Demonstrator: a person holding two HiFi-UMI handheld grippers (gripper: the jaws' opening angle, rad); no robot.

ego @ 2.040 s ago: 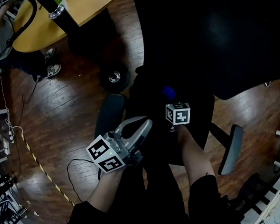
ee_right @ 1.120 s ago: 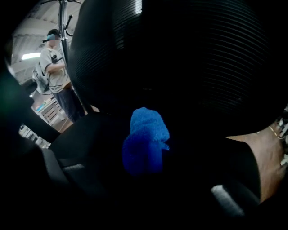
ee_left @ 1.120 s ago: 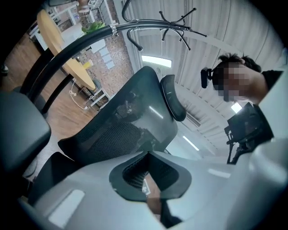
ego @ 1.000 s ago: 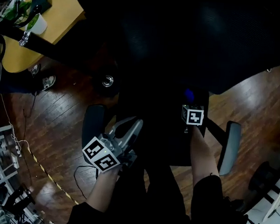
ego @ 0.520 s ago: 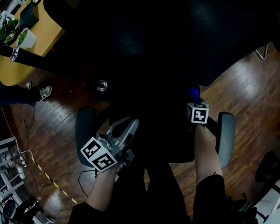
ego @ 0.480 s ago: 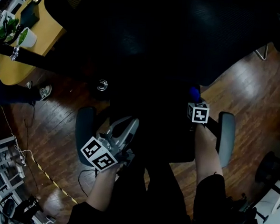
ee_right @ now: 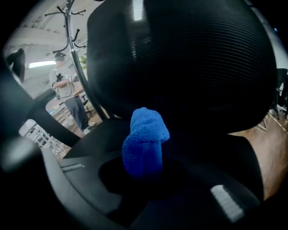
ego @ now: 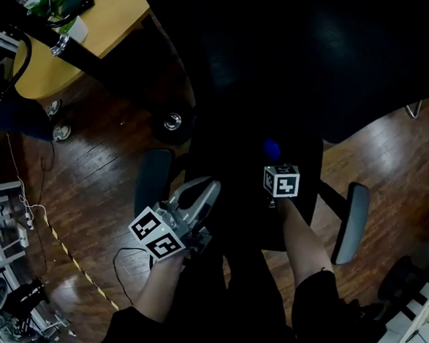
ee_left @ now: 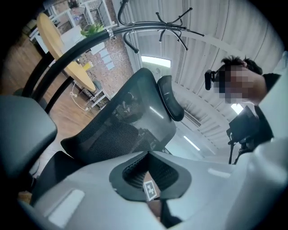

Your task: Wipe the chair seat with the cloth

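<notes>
Pinching a blue cloth [ee_right: 145,141], the right tongs [ego: 272,162] hold it low over the rear of the black chair seat [ego: 230,161], close to the dark mesh backrest [ee_right: 180,58]. The cloth is bunched into a fuzzy roll that sticks up from between the jaws. From above it shows only as a small blue spot just beyond the marker cube [ego: 281,180]. Whether it actually touches the seat cannot be made out, as the seat is very dark.

The left tongs [ego: 209,189] hover at the seat's left front edge, angled towards the backrest. Their grey jaws are pressed together at the tips and grip nothing. They point upward past the chair's grey mesh back to a curved headrest [ee_left: 171,99].

A padded left armrest [ego: 154,181] sits just beside the left tongs, and the right armrest [ego: 356,221] stands well apart on the other side. Both of the person's forearms reach in from the bottom of the head view.

Around the chair lies a dark wooden floor [ego: 90,173]. A rounded wooden worktop [ego: 100,20] fills the upper left corner, and another person [ee_right: 63,90] stands in the background beside a coat rack [ee_right: 72,27].
</notes>
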